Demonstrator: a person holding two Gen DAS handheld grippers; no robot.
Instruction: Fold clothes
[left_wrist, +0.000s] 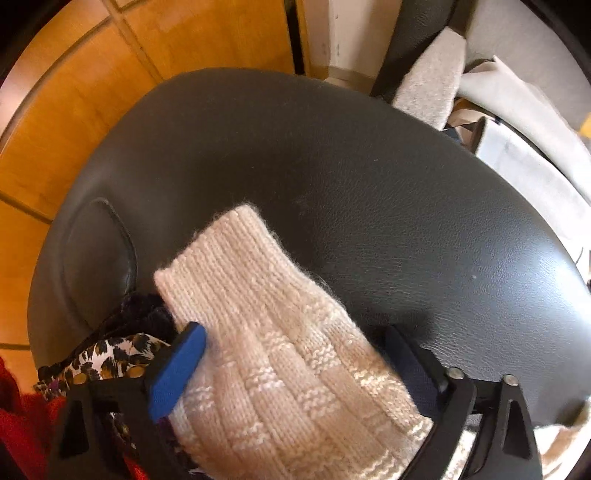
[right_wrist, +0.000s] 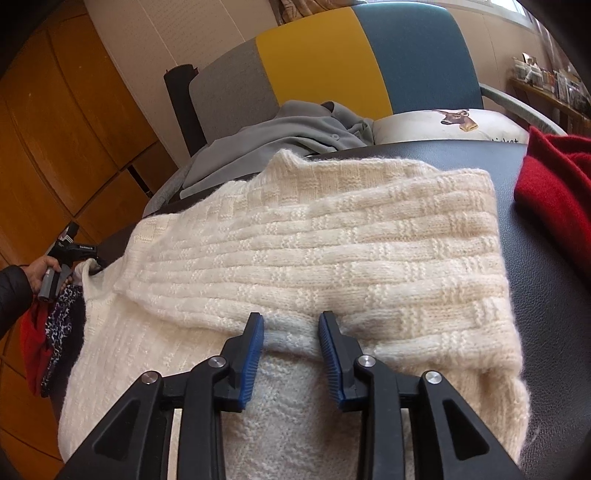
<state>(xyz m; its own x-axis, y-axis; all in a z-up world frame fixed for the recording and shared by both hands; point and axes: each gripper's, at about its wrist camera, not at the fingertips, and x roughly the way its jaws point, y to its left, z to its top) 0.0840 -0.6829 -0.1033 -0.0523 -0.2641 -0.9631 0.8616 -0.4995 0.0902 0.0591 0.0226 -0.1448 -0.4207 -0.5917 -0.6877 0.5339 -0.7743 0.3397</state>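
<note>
- Right tongs (right_wrist: 291, 332), nearest the lens, stand partly apart over a folded edge of the cream knit sweater (right_wrist: 314, 251); a ridge of knit lies between the blue pads (right_wrist: 255, 354), which do not visibly press it.
- The sweater lies folded and spread across the black leather surface (right_wrist: 546, 280), one sleeve trailing toward the left.
- Left tongs (left_wrist: 295, 354) straddle the sleeve cuff (left_wrist: 236, 273) with jaws wide apart, the near blue pad just touching the knit.
- Beside that cuff sit a leopard-print garment (left_wrist: 110, 354) and red fabric (left_wrist: 18, 413).
- At the far left of the right view, a person's hand (right_wrist: 40, 273) grips the other tool's handle.
- Farther back: a red garment (right_wrist: 554, 184), grey shirt (right_wrist: 280, 144), printed cushion (right_wrist: 443, 125) and a grey, yellow and blue chair back (right_wrist: 351, 55).
</note>
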